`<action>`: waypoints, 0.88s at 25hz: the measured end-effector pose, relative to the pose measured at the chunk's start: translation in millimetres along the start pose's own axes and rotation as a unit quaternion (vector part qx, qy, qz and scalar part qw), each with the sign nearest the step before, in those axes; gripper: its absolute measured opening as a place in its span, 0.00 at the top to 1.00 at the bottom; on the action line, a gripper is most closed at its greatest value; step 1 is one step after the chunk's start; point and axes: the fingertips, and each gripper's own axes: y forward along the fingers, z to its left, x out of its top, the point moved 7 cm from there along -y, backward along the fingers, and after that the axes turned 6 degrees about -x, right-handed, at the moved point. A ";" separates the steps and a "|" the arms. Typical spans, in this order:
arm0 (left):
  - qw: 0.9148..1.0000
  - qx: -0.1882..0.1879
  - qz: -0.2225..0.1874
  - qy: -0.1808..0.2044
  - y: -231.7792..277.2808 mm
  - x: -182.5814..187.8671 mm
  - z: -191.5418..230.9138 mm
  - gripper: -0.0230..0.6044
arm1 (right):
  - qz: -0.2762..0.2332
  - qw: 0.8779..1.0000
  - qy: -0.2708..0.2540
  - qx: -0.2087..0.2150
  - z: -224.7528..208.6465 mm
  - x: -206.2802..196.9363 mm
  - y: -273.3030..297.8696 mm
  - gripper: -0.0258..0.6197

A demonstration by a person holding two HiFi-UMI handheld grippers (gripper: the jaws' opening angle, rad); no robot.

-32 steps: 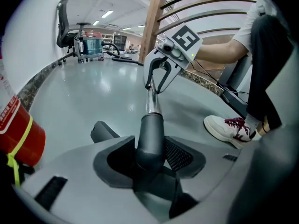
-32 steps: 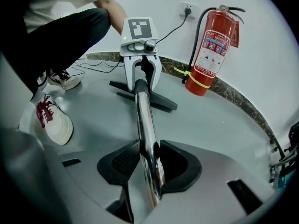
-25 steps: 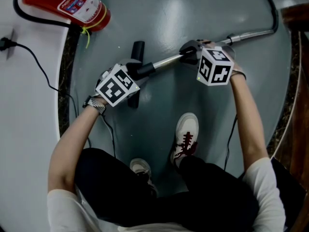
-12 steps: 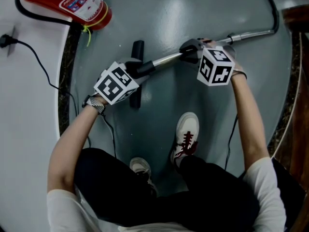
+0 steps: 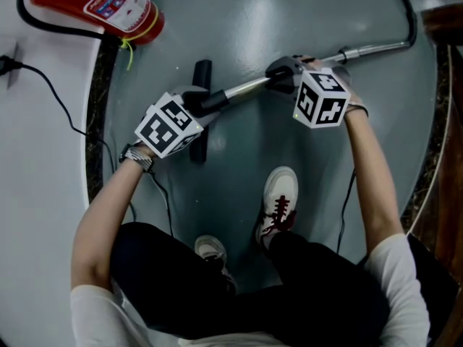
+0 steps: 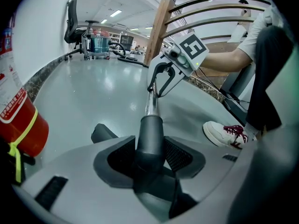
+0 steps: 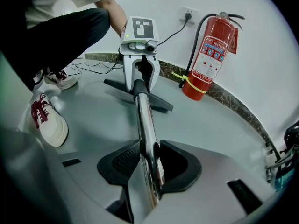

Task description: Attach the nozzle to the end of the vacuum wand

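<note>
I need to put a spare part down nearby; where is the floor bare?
Bare floor lies beyond the vacuum wand, between the fire extinguisher and the hose. It is crowded around the nozzle and the shoe.

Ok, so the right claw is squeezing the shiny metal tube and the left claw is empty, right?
Not quite. The left claw isn't empty. The left gripper view shows its jaws closed on the dark nozzle neck. The rest is right: the right claw is squeezing the shiny metal tube.
</note>
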 end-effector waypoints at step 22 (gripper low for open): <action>0.999 -0.046 0.015 -0.020 -4.1 -4.2 1.9 0.66 | -0.009 1.000 -0.018 -0.019 5.1 10.6 -2.2 0.74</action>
